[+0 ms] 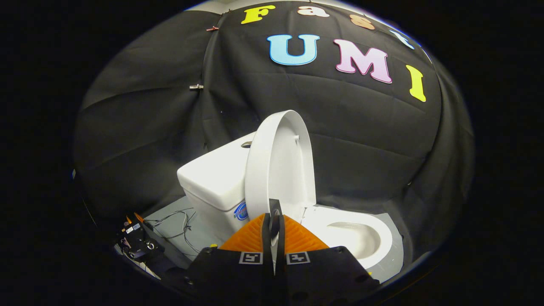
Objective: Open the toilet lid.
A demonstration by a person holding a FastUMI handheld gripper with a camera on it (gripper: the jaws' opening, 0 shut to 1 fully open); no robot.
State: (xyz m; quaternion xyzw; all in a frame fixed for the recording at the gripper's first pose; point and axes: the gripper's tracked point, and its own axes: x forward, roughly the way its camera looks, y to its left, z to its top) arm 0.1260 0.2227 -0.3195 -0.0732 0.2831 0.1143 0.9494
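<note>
A white toilet (293,204) is seen just beyond the gripper (274,221), set on a pale grey floor panel (178,221) inside a booth walled with black cloth (361,140). The toilet lid (278,165) is found raised, standing nearly upright and tilted back towards the tank (212,180); its inner face is turned towards the open bowl (357,238), and a small bumper is visible near its top. On the front of the tank, low down and just beside the lid's edge, a small round blue sticker (241,211) is carried, but its writing is too small and too curved to be read. A flush button (246,144) is set into the tank's top, partly hidden by the lid. The gripper's fingers are brought together, with only a thin slit left between them, and nothing is clamped; their tips are seen against the lower edge of the lid, though contact cannot be judged. Two square black-and-white markers (274,257) are fixed to the gripper's body just behind the fingers. On the floor panel beside the tank, loose thin wires (180,223) are laid, and near them a small black device (138,242) with orange parts is placed. Two metal clips (196,86) are pinned to the cloth where its folds meet.
</note>
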